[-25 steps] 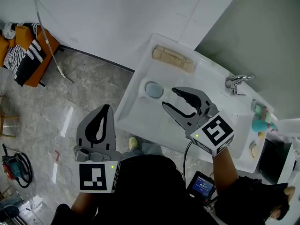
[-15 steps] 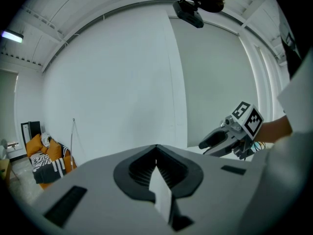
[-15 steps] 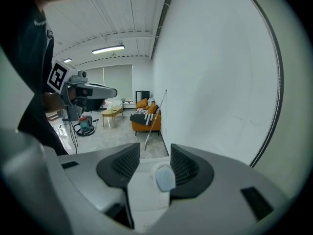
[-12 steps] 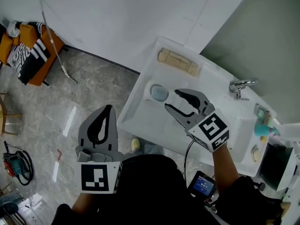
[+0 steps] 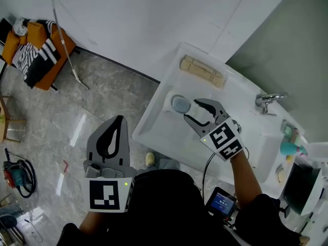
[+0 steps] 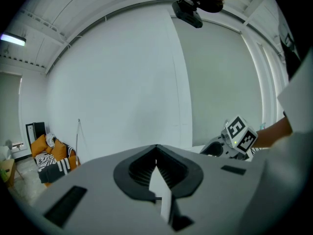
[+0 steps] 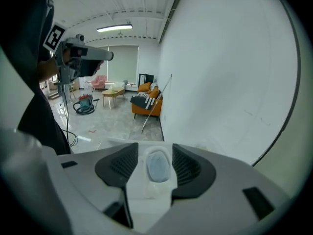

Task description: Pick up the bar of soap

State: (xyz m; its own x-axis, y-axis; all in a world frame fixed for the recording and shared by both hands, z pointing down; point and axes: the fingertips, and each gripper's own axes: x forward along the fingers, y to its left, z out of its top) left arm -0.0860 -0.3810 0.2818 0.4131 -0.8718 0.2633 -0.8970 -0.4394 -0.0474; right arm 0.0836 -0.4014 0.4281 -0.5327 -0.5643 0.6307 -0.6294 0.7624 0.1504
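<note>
Soap is seen untouched between the opening right tongs, and the left tongs are pressed together.

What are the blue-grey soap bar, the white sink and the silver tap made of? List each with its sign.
The blue-grey oval soap bar looks like solid soap: matte, waxy, no glare. The white rectangular sink is probably glazed ceramic or acrylic: smooth, soft sheen. The silver tap seems chromed metal: bright reflections.

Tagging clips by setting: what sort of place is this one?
Likely a wash station set up in a large open room: a white washbasin, chrome faucet and bar of soap, plus an orange sofa on the stone floor.
</note>
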